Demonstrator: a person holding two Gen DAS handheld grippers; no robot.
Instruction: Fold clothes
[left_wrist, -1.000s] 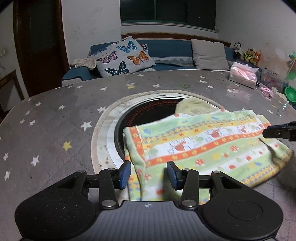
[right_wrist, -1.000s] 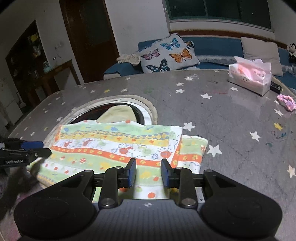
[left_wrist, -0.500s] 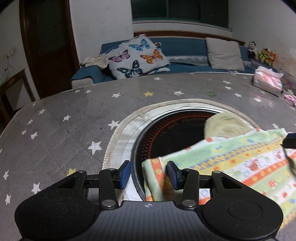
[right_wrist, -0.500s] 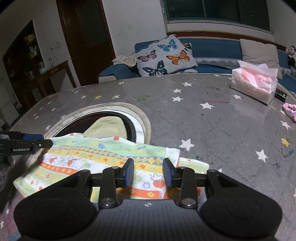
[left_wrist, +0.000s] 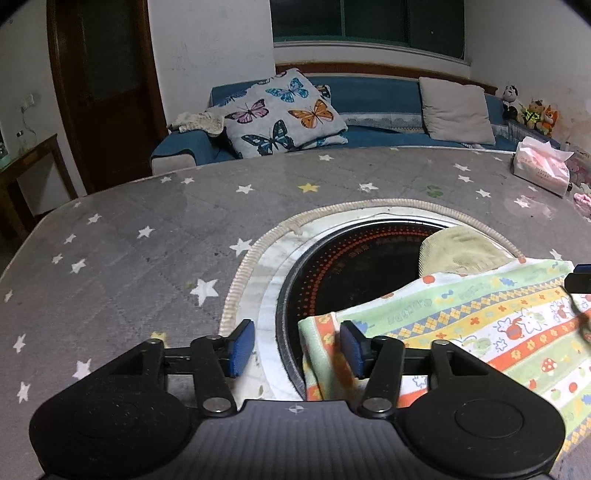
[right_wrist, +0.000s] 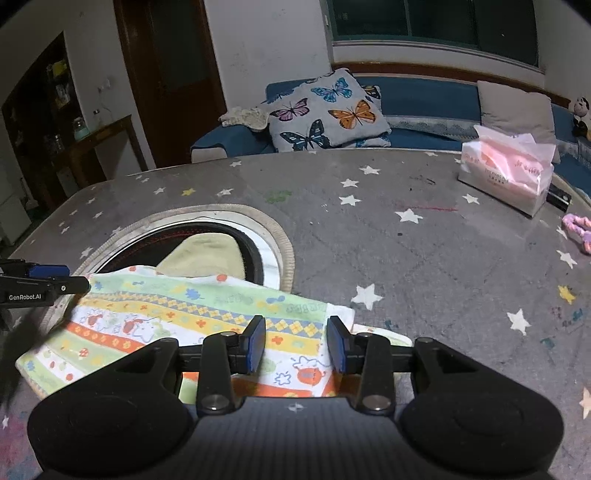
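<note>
Here, the grey star-printed desk (right_wrist: 424, 258) carries a colourful striped patterned cloth (right_wrist: 192, 317), its long axis running left to right, one end overlapping the round black inset burner (left_wrist: 354, 266). Both tongs are spread apart: left tongs (left_wrist: 297, 349) straddle the cloth's left corner, right tongs (right_wrist: 297, 345) its right end.

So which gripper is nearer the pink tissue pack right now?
Right. The right gripper sits at the towel's end toward the tissue pack; the left gripper is at the towel's far end.
</note>
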